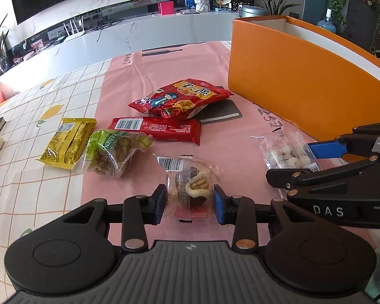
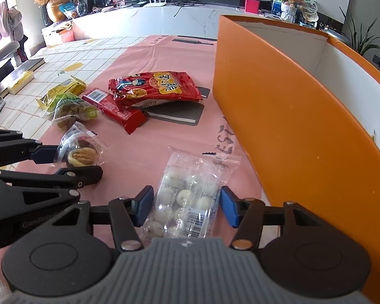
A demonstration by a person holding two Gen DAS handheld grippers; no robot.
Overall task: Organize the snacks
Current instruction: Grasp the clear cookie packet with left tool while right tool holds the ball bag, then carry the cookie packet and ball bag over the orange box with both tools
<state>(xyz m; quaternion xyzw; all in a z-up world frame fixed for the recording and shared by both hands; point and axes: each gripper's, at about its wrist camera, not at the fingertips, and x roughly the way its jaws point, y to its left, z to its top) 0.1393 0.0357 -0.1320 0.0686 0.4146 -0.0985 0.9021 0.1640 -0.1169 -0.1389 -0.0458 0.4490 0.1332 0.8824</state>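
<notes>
My left gripper [image 1: 190, 202] has its blue pads against both sides of a clear-wrapped pecan pastry [image 1: 193, 188] on the pink cloth; it also shows in the right wrist view [image 2: 79, 153]. My right gripper [image 2: 185, 206] is open around a clear pack of white round candies [image 2: 183, 197], pads a little apart from it; the pack also shows in the left wrist view [image 1: 286, 153]. A red chip bag [image 1: 181, 97], a red bar [image 1: 155, 128], a green raisin bag [image 1: 112, 150] and a yellow packet [image 1: 68, 143] lie further back. An orange box [image 1: 304, 76] stands at the right.
A pink cloth [image 1: 164, 60] covers a checked tablecloth [image 1: 38, 116]. A book [image 2: 25, 69] lies at the far left. A white counter [image 1: 139, 33] with plants, a router and a teddy bear runs behind the table.
</notes>
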